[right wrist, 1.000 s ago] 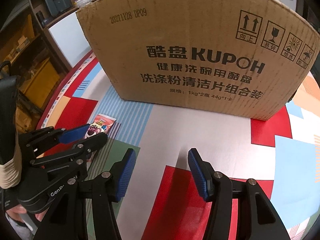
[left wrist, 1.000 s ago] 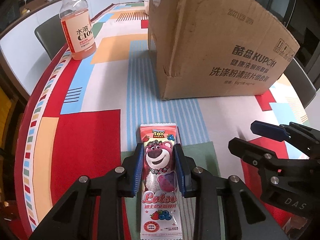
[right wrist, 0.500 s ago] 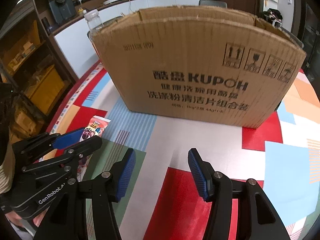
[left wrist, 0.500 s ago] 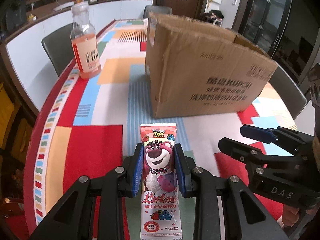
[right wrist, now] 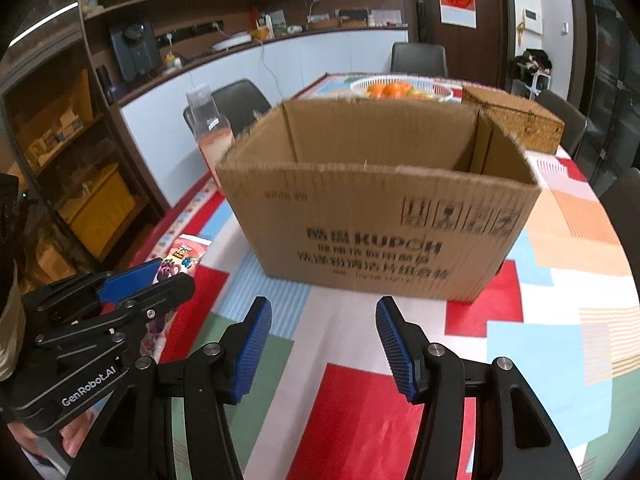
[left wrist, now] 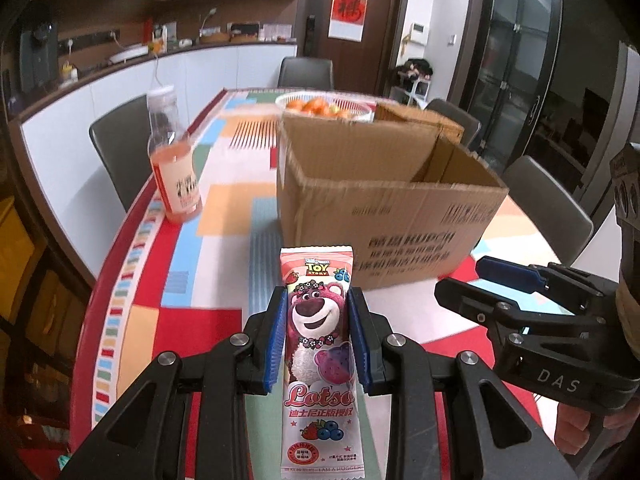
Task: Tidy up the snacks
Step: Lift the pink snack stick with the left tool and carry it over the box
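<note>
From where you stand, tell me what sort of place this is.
Probably a home dining kitchen: a long table with chairs, a counter carrying small appliances, and a basket of oranges.

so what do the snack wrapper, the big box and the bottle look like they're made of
Lotso snack wrapper: looks like thin glossy plastic film, printed, with a crimped top seal.
Cardboard box: plain brown corrugated cardboard, matt; fluting shows along its torn top edge.
Drink bottle: probably clear plastic, since the pink liquid shows through above a paper-like label; blur leaves this open.
</note>
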The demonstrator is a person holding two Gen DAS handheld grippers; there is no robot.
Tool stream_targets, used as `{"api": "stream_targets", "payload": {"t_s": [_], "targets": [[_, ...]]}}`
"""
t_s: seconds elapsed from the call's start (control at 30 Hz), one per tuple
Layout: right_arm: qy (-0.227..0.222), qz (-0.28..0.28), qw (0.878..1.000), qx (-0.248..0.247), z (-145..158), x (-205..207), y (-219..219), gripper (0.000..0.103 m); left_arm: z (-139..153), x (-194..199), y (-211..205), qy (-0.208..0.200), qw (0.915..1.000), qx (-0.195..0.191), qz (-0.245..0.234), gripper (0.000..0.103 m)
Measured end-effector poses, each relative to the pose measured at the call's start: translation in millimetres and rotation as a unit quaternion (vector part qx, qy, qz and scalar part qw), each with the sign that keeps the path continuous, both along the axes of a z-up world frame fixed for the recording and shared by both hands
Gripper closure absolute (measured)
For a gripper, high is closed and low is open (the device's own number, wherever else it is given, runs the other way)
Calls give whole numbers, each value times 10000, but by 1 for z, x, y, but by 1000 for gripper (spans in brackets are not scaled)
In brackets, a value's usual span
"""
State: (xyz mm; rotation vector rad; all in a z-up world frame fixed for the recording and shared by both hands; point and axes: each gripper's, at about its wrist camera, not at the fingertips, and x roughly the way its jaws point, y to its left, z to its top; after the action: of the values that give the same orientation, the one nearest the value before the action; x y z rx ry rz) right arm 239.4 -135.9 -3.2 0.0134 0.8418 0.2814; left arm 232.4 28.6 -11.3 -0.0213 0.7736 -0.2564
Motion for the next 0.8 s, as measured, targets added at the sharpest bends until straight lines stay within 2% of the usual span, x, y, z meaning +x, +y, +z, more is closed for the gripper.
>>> {"api": "stream_targets", "payload": {"t_s": [0.4,0.8], "targets": [[-537,-220,9982,130,40,4,-19,48,56,20,-19,-703,9974,-5,-142,73],[-805,-369,9959,182,70,40,-34,48,84,61,-34,-862,9959,44,-270,73]]}}
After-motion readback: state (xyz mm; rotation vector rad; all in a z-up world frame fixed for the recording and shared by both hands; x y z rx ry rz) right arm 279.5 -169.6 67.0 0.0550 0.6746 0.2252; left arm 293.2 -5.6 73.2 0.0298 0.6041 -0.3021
